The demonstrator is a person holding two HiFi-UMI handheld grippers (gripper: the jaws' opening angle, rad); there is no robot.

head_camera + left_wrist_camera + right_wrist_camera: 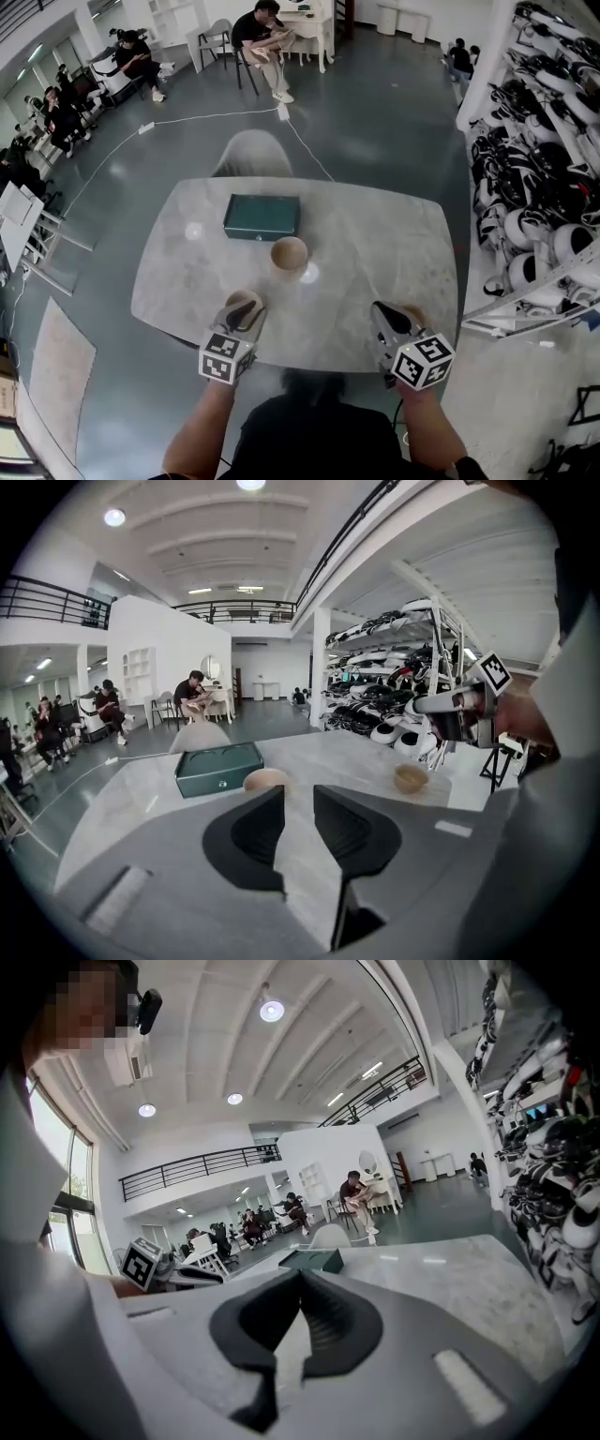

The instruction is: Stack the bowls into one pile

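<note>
Three light tan round bowls stand well apart on the pale marble-patterned table (pixel 375 234) with rounded corners; none is stacked.

Item 1: the middle bowl (pixel 289 254) sits upright near the table's centre. It is just beside the near right corner of a dark green rectangular box (pixel 262 217), which lies toward the far edge.

Item 2: the right bowl (pixel 411 778) stands close to the near edge, toward the near right corner, upright and empty. The right gripper (pixel 384 311) is over it; contact cannot be confirmed.

Item 3: the left bowl (pixel 236 297) stands close to the near edge, left of its midpoint. Only a tan arc of its rim shows in the head view, at the tip of the left gripper (pixel 246 306). Whether the two touch cannot be told.

Left gripper: the jaws are spread, with a clear gap between the dark pads (pixel 258 832). Only bare table surface shows in that gap; nothing is pinched.

Right gripper: the jaw tips are pressed together, and nothing is held between them.

Surroundings: a white rounded chair (pixel 253 152) stands at the table's far edge. Racks of white helmets (pixel 553 216) line the room beyond the right edge.
</note>
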